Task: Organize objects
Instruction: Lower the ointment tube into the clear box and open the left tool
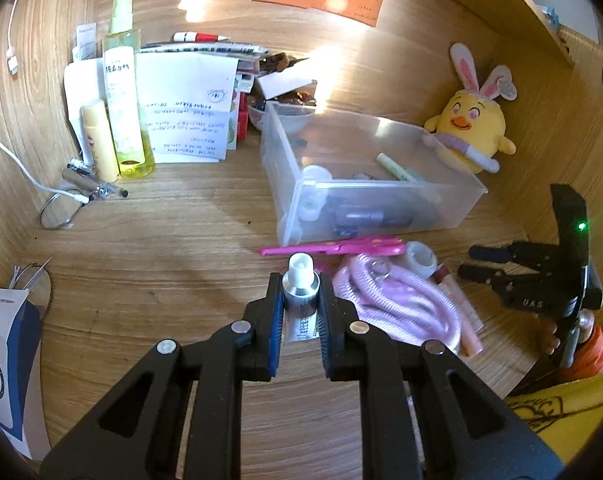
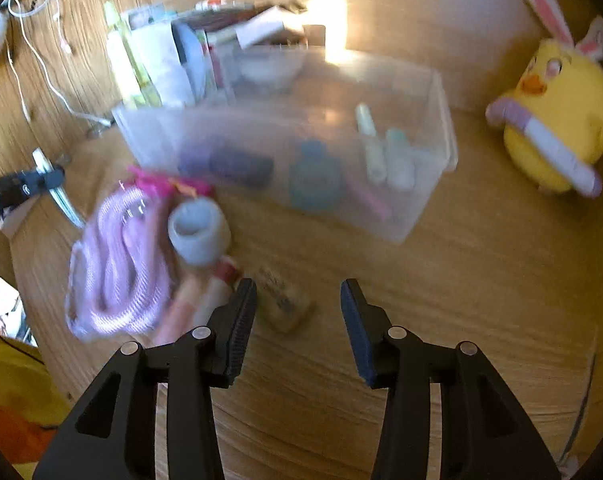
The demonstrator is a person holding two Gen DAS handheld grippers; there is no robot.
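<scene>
Clear bin (image 1: 453,208) holds dark tube (image 1: 371,216), marker (image 1: 397,168), small round jar (image 1: 315,176).

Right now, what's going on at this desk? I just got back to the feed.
A person is tidying a cluttered wooden desk with two handheld grippers. The left gripper is shut on a small silver tube with a white cap, held above the desk near the clear plastic bin. The right gripper is open and empty, over a small tan object beside the coiled pink cord.
</scene>
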